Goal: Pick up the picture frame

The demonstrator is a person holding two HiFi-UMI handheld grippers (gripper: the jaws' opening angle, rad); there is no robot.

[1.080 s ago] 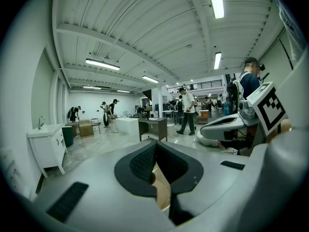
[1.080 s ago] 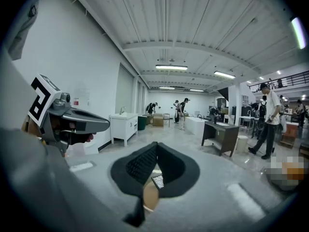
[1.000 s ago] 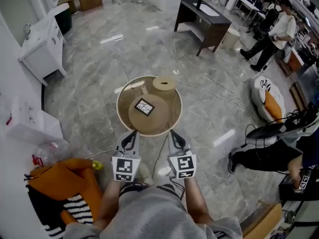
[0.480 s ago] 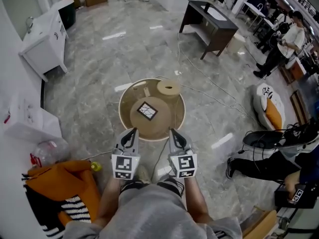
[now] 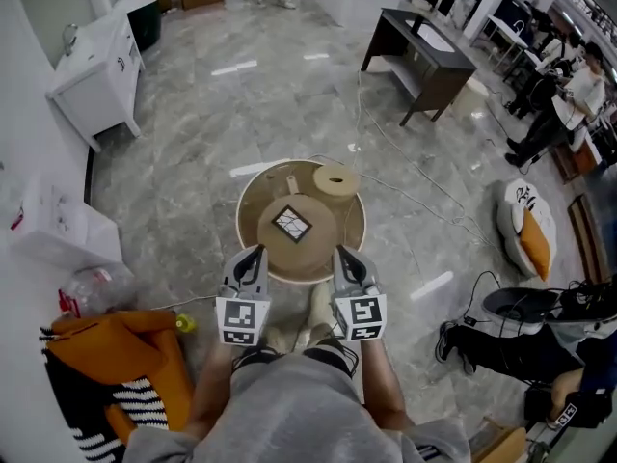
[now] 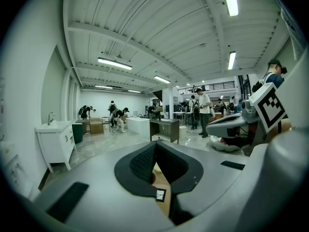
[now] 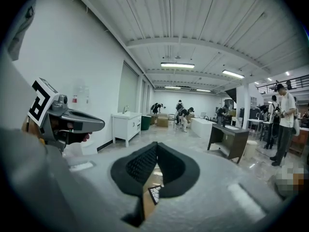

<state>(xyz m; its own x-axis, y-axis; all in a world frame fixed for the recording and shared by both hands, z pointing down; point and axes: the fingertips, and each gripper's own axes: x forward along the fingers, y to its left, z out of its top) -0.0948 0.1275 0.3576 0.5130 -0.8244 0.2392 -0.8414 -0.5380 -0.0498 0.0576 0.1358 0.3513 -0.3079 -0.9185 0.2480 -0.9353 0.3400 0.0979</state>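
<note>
Now the left gripper (image 5: pixel 254 255) and right gripper (image 5: pixel 344 255), both closed and empty, reach over the table (image 5: pixel 242 231) rim, nearer the picture frame (image 5: pixel 291 224); opening likely follows.

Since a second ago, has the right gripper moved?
Yes. The right gripper has gone forward toward the round table; its tip now overlaps the near rim.

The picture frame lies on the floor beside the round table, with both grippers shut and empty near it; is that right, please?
Not quite: the head view shows the picture frame lying on the round table, near its middle, not on the floor. The left gripper and right gripper are shut and empty near it.
</note>
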